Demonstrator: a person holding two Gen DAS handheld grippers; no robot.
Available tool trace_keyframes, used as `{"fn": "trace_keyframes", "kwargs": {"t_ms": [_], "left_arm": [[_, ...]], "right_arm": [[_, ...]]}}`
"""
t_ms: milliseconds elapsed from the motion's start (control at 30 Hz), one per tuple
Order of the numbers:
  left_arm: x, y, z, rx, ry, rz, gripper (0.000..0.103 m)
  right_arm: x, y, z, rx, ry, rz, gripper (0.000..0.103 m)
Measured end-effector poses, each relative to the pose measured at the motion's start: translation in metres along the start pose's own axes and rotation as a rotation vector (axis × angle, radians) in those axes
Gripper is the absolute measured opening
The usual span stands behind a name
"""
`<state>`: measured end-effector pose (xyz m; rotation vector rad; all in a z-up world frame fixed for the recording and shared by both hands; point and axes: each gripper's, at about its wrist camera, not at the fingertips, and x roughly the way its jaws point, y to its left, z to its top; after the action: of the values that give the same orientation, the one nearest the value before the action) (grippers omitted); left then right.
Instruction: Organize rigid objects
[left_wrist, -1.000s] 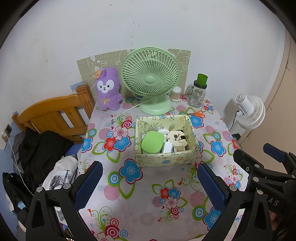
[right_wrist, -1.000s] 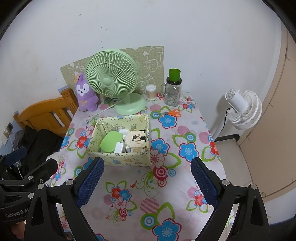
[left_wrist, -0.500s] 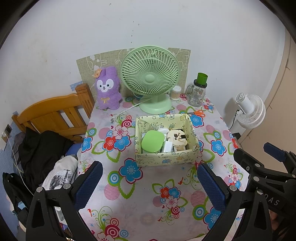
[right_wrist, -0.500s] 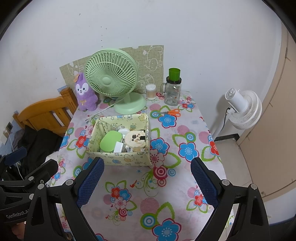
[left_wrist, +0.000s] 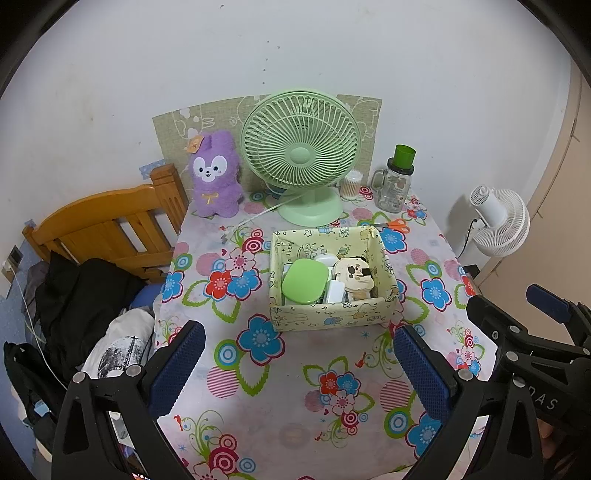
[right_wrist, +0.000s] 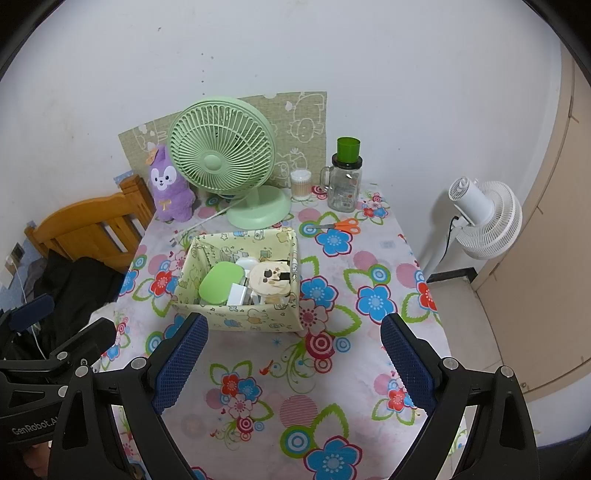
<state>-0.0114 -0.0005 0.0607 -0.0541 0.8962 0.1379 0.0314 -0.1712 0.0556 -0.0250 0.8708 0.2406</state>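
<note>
Table: flowered cloth, near half bare. Fan: green, upright at the back, cord trailing forward on the cloth. Plush: purple rabbit, left of the fan against the wall. Box: pale yellow printed carton, open top, mid-table, in front of the fan. Left gripper and right gripper: both held over the near edge, jaws spread wide, nothing between them, well short of the box. Jar: clear, handled, green cap, back right. Case: green, rounded, lying flat in the box's left half, smooth-shelled and probably slippery. Cream piece: round, with brown and black markings, in the right half, touching the white items. Charger: white block at the front wall, between the two. Swab pot: between fan and jar. Scissors: orange handles, flat on the cloth just behind the box. Judgement: the small hard goods already sit inside the box, which fits either a finished sort or one about to be emptied; only the scissors lie loose. Any grasp here should come straight down, pinch across a narrow side, and steady the light carton with the other tool.
</note>
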Motion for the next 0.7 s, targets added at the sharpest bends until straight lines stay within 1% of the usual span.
{"fn": "trace_keyframes", "kwargs": {"t_ms": [700], "left_arm": [[-0.0007, -0.0005, -0.0001, 0.005, -0.004, -0.001, 0.103]], "right_arm": [[-0.0001, -0.0002, -0.0002, 0.002, -0.001, -0.008, 0.096]]}}
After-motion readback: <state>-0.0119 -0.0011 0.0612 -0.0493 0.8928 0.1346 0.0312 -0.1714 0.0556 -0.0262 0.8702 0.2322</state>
